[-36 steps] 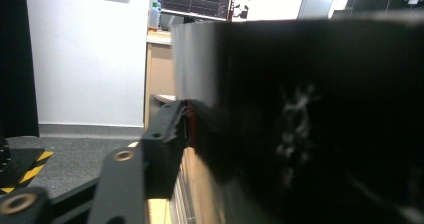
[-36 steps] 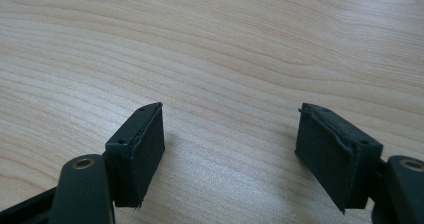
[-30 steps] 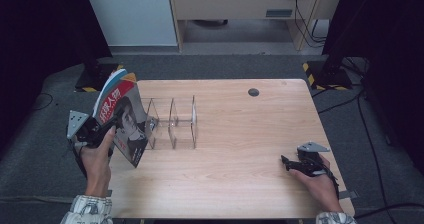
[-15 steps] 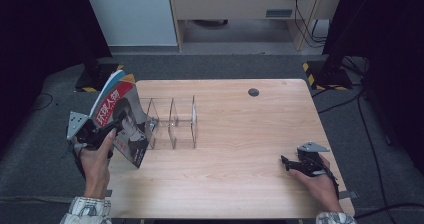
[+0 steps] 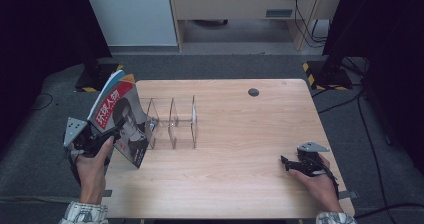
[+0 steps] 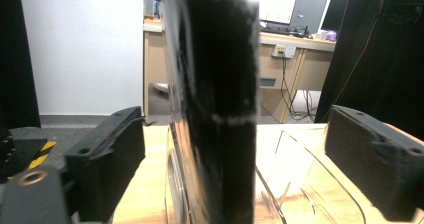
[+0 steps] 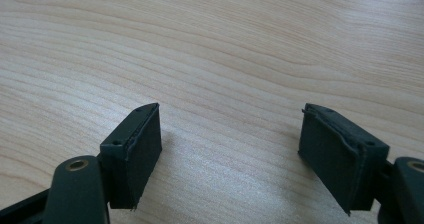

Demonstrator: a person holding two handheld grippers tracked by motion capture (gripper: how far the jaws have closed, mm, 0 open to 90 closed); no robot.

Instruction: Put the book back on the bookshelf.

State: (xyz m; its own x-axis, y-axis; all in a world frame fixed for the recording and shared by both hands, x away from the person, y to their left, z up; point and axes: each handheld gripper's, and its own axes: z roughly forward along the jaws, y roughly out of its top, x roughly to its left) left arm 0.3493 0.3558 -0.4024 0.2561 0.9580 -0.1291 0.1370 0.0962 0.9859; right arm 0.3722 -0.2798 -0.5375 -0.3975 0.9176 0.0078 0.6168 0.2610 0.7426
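A magazine (image 5: 120,121) with a red title band and a portrait on its cover stands tilted at the table's left edge, against the left end of a clear acrylic rack (image 5: 172,121). My left gripper (image 5: 107,134) is at the magazine's near edge. In the left gripper view its jaws stand wide apart on either side of the dark magazine edge (image 6: 215,109), with a gap on each side. The left gripper (image 6: 235,149) is open, and part of the rack (image 6: 300,184) shows behind. My right gripper (image 5: 286,162) rests low at the table's front right, open (image 7: 230,149) over bare wood.
The wooden table (image 5: 240,134) has a round cable hole (image 5: 253,92) at the back. Beyond it stand a white panel (image 5: 132,14) and a beige cabinet (image 5: 235,4), with dark curtains at both sides. Cables lie on the floor at the right.
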